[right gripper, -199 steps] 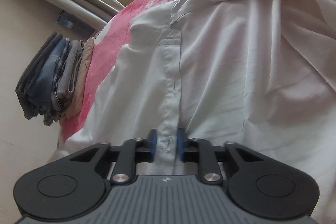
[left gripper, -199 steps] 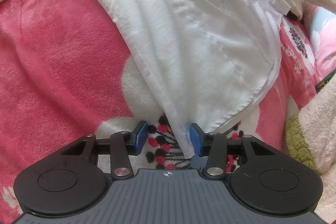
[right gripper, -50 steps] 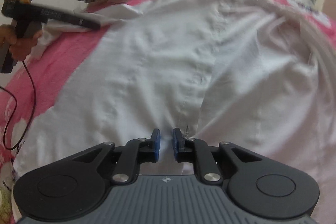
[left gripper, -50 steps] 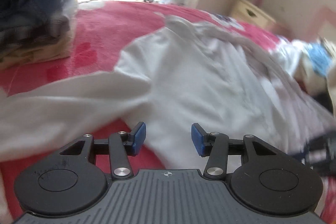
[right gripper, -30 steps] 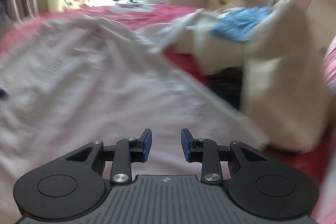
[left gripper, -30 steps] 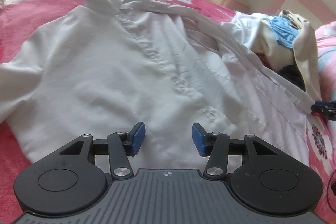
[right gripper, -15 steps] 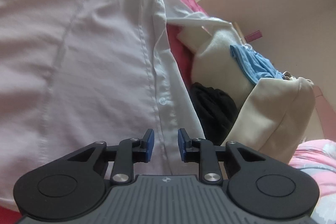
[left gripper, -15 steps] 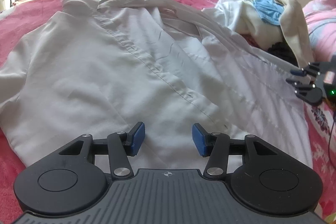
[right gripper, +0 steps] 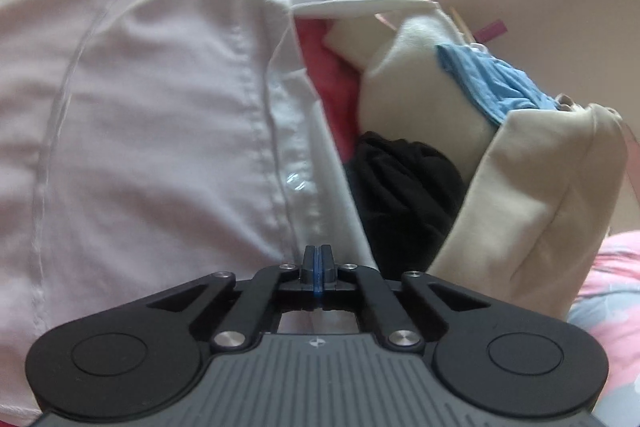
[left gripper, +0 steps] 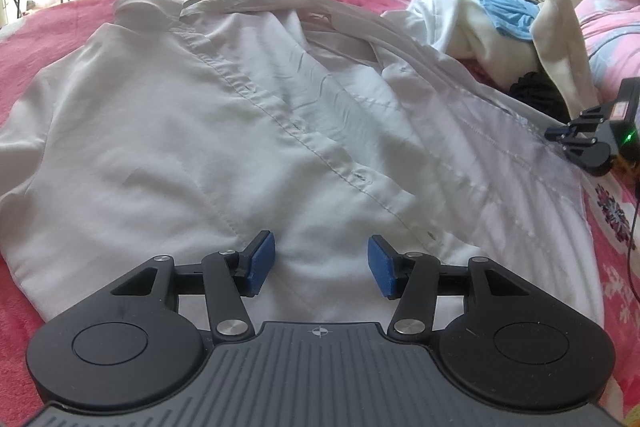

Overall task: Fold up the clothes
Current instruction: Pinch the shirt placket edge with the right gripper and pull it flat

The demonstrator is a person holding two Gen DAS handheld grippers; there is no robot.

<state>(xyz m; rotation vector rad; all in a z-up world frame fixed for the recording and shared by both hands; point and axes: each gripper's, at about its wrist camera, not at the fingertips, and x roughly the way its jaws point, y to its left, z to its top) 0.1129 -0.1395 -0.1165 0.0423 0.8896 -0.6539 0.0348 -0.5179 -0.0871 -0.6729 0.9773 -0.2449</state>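
White shirt [left gripper: 192,131] lies spread on the bed [left gripper: 60,15]. The right gripper [right gripper: 318,259] pinches its button edge, seemingly for a fold; the left gripper [left gripper: 321,264] hovers wide, empty.

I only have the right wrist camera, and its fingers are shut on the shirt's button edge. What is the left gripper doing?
Observer: The left gripper is open, its fingers wide apart with nothing between them.
Operator: Where is it on the shirt?
Observer: Over the bottom part of the shirt, near the hem and just left of the button strip. I cannot tell whether it touches the cloth.
Operator: And where is the collar?
Observer: The collar lies at the far end from that gripper, on the pink blanket.
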